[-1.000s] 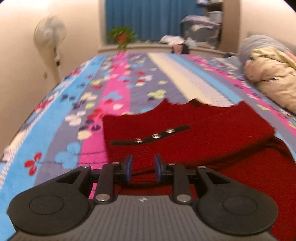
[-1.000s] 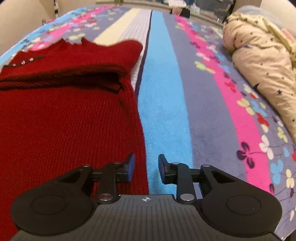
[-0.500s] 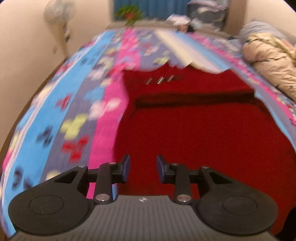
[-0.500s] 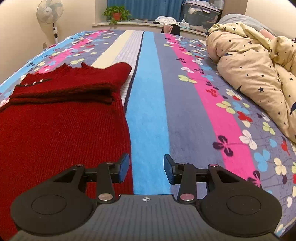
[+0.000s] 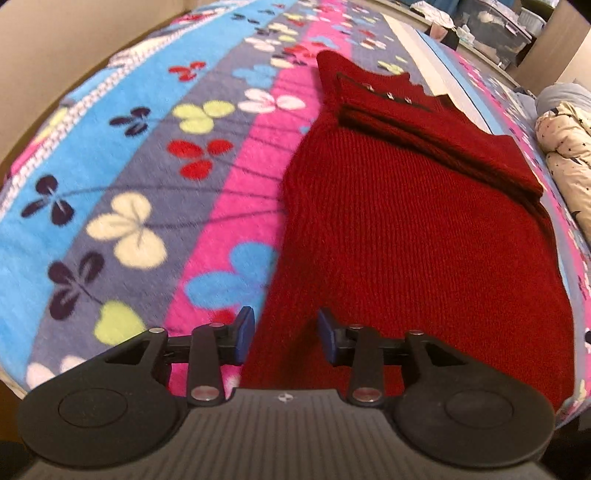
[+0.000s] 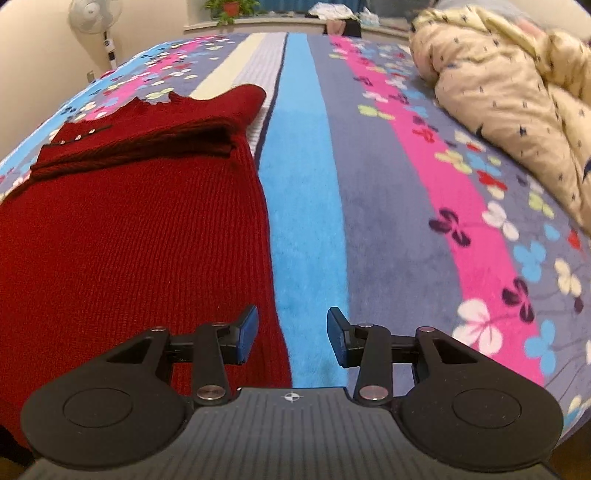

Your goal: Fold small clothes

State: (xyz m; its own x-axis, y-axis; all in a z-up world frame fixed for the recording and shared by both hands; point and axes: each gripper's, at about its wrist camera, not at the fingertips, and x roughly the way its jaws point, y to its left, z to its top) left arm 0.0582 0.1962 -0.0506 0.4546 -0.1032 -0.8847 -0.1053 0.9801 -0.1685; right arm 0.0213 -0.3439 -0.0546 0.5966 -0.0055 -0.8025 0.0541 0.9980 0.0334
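Observation:
A dark red knitted sweater (image 5: 413,229) lies flat on the striped floral bedspread, its sleeves folded across the far end near a collar with small metal studs (image 5: 388,96). My left gripper (image 5: 286,334) is open and empty, over the sweater's near left edge. My right gripper (image 6: 291,334) is open and empty, over the sweater's near right edge (image 6: 273,325), where the knit meets a blue stripe. The sweater fills the left of the right wrist view (image 6: 125,236).
A cream quilt with small stars (image 6: 509,74) is bunched on the bed's right side. A standing fan (image 6: 96,14), a potted plant (image 6: 229,7) and storage boxes (image 5: 498,22) are beyond the bed's far end. The wall runs along the bed's left edge.
Both grippers have drawn back from the folded sleeves to the sweater's near end. The left one has swung toward the left edge, and both jaws have opened wider.

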